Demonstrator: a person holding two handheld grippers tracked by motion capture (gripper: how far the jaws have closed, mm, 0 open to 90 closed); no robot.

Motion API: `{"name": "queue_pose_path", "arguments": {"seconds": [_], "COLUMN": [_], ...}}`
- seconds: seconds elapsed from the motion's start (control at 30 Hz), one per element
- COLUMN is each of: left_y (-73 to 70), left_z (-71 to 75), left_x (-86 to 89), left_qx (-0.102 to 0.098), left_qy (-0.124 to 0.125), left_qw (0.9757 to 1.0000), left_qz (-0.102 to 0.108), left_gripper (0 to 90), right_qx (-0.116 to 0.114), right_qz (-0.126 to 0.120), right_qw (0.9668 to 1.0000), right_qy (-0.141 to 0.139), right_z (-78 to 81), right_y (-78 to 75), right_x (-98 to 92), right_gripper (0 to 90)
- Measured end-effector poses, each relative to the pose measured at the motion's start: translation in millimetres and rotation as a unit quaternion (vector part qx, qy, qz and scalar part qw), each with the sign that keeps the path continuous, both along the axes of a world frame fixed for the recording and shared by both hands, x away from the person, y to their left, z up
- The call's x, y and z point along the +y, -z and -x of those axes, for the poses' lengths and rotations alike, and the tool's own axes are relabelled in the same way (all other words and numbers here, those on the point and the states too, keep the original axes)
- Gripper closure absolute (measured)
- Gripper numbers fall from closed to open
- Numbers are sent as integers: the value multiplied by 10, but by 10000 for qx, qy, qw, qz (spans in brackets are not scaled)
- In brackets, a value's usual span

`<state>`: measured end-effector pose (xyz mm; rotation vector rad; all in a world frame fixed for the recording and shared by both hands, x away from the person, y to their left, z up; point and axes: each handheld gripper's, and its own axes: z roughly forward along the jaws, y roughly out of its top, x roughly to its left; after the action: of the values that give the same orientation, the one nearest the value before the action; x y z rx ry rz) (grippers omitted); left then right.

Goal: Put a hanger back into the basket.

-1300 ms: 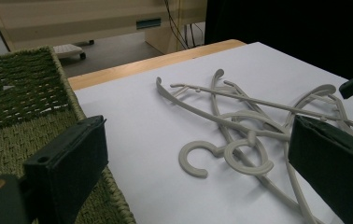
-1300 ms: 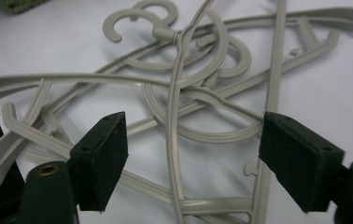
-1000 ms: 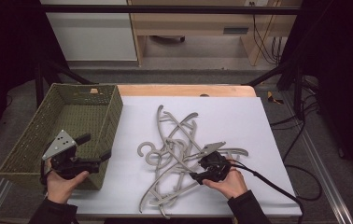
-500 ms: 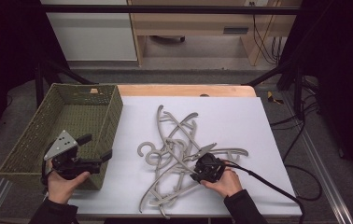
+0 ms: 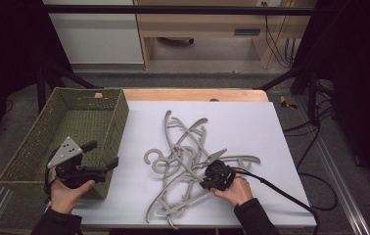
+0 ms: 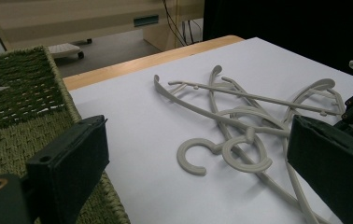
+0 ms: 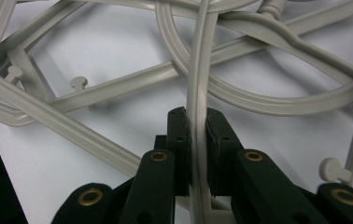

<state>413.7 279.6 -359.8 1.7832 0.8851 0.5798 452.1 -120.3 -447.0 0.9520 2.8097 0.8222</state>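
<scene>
a: nearest me, my right hand-held gripper [image 7: 197, 135]. its jaws have just been closing and now pinch one thin bar of a grey hanger [image 7: 198, 74], low in the hanger pile [image 5: 188, 166] at the middle of the worktop [image 5: 281, 147].

b: risk?

a: i judge the pile is interlocked. other bars cross over and under the one i hold, so a lift may drag neighbours along, or the slim bar may twist out of the pads.

b: left side?

a: my left hand-held gripper [image 5: 92, 159] hangs with its jaws wide apart and holds nothing, at the near corner of the green basket [image 5: 36, 142].

b: room?

a: bare white sheet lies right of the pile and beyond it. the near worktop edge is close, and farther off, the wooden strip [image 5: 193, 94] marks the back edge.
</scene>
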Motion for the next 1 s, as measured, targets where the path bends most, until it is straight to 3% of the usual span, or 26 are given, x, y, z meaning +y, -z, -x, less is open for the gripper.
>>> {"name": "queue_pose_path", "arguments": {"seconds": [0.3, 0.47, 0.7, 1.0], "left_y": [-2, -2, -9, -31], "left_z": [5, 5, 15, 31], "left_x": [-11, -15, -27, -29], "left_qx": [-22, -22, -46, -108], "left_qy": [19, 23, 58, 149], "left_qw": [10000, 10000, 10000, 9998], "left_qz": [-15, -28, -47, -104], "left_gripper": [53, 54, 55, 57], "right_qx": [-147, -108, -369, -594], "right_qz": [-140, -273, -358, -724], "right_qw": [9998, 9996, 9987, 9954], "right_qy": [6, 50, -35, -198], "right_z": [21, 38, 68, 120], "right_y": [-125, -168, -259, -477], "right_x": [-67, -81, -130, -279], "right_gripper": [824, 824, 826, 825]}}
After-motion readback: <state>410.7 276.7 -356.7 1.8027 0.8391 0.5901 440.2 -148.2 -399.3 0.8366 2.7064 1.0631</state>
